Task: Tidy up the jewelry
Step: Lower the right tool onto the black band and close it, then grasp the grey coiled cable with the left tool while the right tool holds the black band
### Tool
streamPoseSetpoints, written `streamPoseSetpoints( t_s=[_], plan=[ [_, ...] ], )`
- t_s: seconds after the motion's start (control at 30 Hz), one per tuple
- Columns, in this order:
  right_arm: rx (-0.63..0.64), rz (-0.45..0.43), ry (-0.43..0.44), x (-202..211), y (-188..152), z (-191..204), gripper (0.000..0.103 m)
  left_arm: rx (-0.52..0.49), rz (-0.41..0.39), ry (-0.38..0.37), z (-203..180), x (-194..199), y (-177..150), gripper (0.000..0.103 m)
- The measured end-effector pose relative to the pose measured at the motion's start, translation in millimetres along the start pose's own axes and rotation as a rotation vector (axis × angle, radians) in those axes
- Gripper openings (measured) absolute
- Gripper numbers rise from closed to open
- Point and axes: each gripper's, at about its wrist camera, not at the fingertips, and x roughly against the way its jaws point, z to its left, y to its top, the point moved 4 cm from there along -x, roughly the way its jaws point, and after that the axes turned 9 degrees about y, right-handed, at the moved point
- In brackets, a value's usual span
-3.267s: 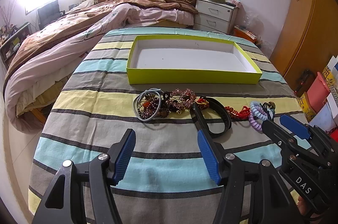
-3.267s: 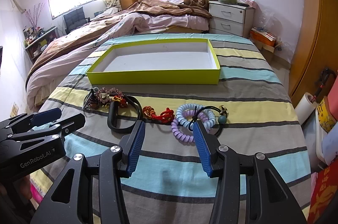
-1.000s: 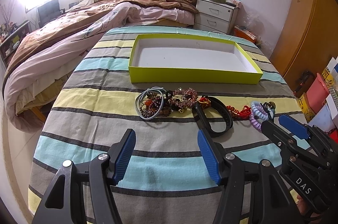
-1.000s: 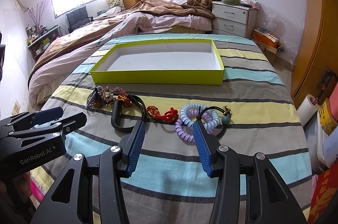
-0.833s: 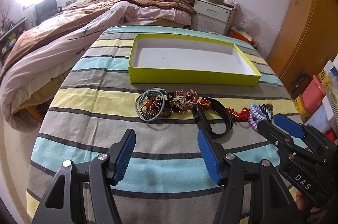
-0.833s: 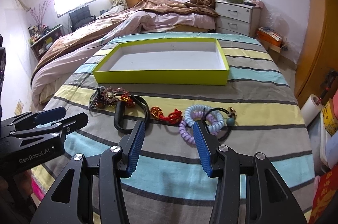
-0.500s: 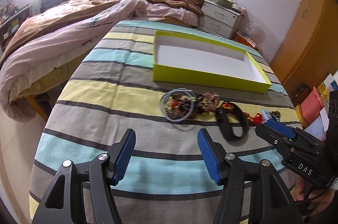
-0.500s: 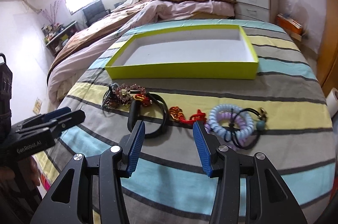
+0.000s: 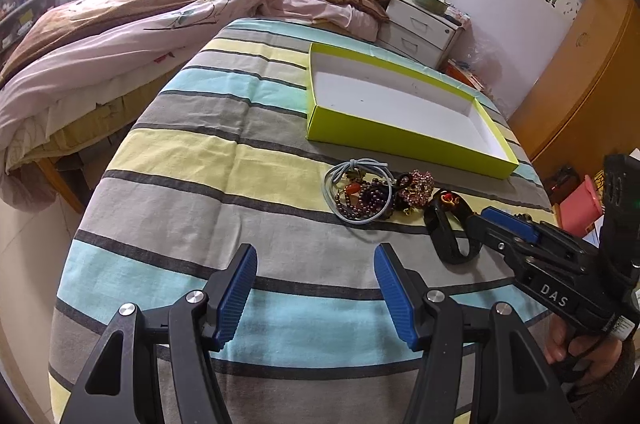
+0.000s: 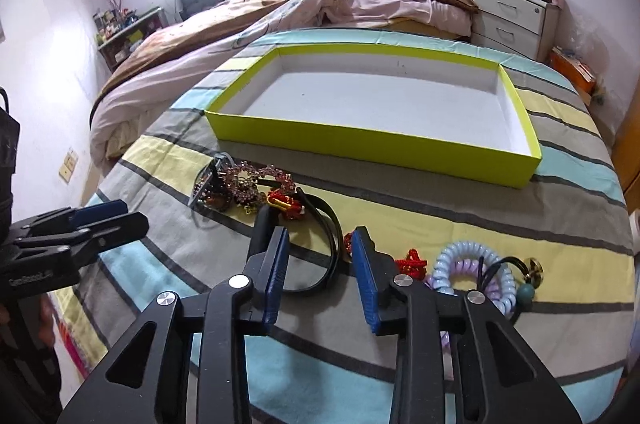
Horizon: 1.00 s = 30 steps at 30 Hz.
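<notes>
Right wrist: I'm narrowing right gripper [image 10: 320, 240] jaws w/ black band [image 10: 320, 248] at 12 o'clock between them, not pinched yet; left gripper [image 9: 316, 256] staying wide, empty.

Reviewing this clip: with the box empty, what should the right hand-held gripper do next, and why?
Probably finish closing the right hand-held gripper on the black band: its jaws are closing with the band's loop between them, pads not yet pressing, and the yellow-green box holds nothing.

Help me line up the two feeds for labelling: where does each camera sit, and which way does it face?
Left wrist: on the left gripper, open, facing the bead pile; right gripper and hand visible.
Right wrist: on the right gripper, jaws closing around the black band; left gripper at left.
Shared: yellow-green box, striped bedcover.
</notes>
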Motion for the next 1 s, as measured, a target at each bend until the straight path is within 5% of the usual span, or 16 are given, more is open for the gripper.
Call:
streamPoseSetpoints(
  t_s=[0.33,1.0],
  plan=[
    [0.045,0.062,-0.069,-9.4,1.0,-3.0,0.008,0.018,0.002,-0.016,6.6,-3.8,5.1,0.06],
    [-0.051,-0.066,0.101,26.1,10.8,-1.7,0.008,-0.011,0.019,-0.01,8.9,-25.4,30.9,0.06]
  ],
)
